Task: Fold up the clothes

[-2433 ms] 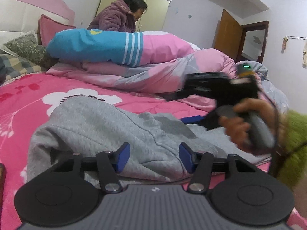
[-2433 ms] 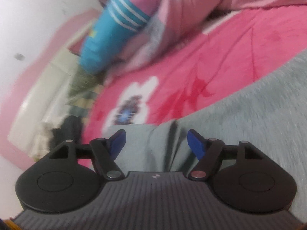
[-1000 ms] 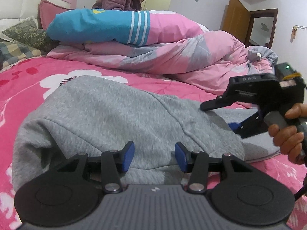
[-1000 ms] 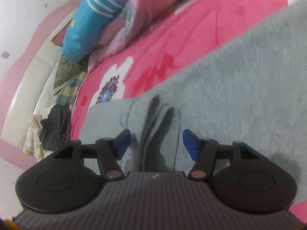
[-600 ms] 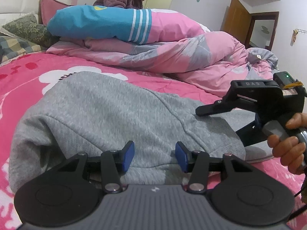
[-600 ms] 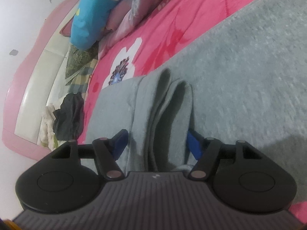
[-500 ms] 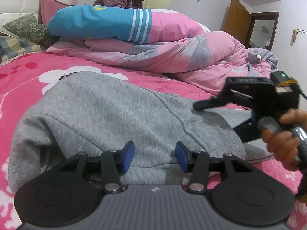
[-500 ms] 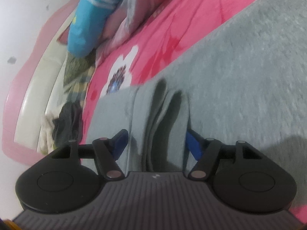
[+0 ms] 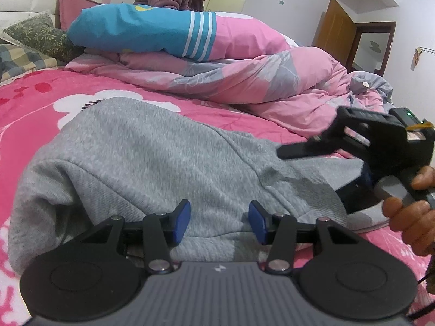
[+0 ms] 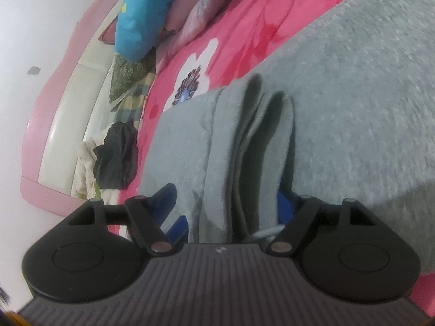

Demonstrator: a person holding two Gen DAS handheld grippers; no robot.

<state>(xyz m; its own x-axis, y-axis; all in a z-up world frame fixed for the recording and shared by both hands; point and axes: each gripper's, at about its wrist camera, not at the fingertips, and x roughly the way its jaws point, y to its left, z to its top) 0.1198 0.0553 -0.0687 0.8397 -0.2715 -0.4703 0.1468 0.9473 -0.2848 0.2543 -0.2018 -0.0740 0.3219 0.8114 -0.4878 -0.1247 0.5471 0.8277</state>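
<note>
While lying: grey sweatshirt [image 9: 168, 163] is resting across the pink bedsheet [image 9: 30, 106].
Handling: soft, limp, likely sagging; taking bunched edges.
Right gripper [image 10: 225, 212]: jaws opening around folded hem.
Left gripper [image 9: 218, 218]: fingers spread, pinching nothing.

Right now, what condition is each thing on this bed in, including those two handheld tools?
Grey sweatshirt: lying on the bed, partly folded, layers bunched at one edge.
Left tool: open, fingers apart over the sweatshirt, nothing pinched.
Right tool: jaws opening, the bunched grey folds between them.
Pink quilt: crumpled in a heap.
Blue-and-pink pillow: resting on top of the quilt.
Dark cloth: crumpled by the headboard.
</note>
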